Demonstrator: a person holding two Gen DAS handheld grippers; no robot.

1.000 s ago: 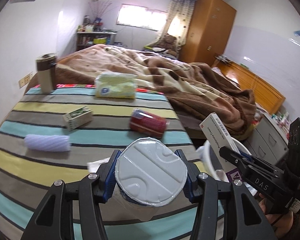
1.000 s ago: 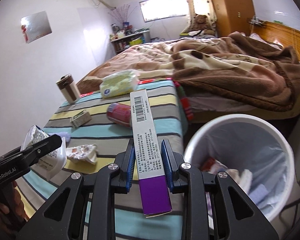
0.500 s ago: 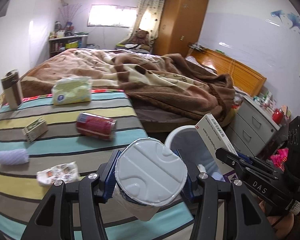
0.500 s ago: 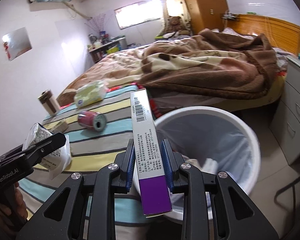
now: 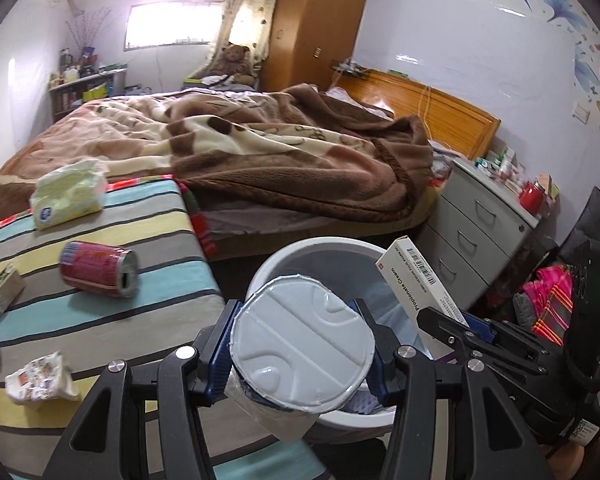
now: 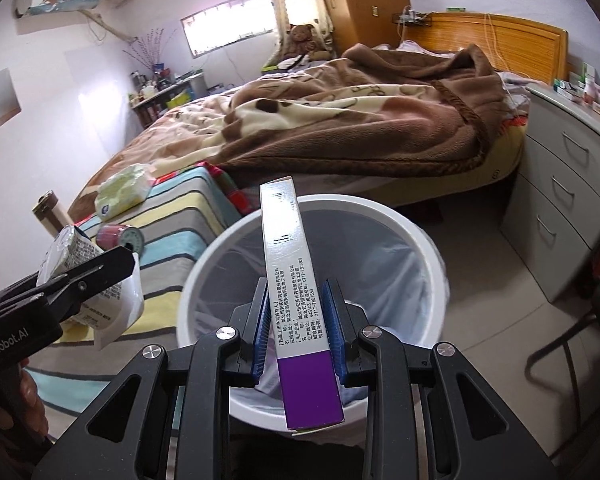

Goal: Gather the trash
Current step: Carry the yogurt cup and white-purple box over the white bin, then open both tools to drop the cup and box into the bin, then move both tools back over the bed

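Note:
My left gripper (image 5: 302, 346) is shut on a white plastic cup (image 5: 302, 344) with a foil lid, held over the near rim of the white trash bin (image 5: 296, 250). My right gripper (image 6: 298, 322) is shut on a long white and purple cream box (image 6: 290, 280), which hangs over the mouth of the bin (image 6: 428, 248). In the left wrist view the box (image 5: 416, 280) and the right gripper (image 5: 476, 334) show at the right. The right wrist view has the left gripper (image 6: 88, 276) and the cup (image 6: 100, 292) at its left edge. The bin holds a clear liner with some trash at the bottom.
On the striped table (image 5: 100, 320) lie a red can (image 5: 96, 268), a crumpled wrapper (image 5: 40, 376), a small carton (image 5: 2, 292) and a tissue pack (image 5: 70, 194). A bed with a brown blanket (image 5: 284, 148) stands behind, grey drawers (image 5: 484, 232) to the right.
Both grippers have swung right from above the striped table to above the bin, each still holding its item. The bin now fills the middle of the right wrist view.

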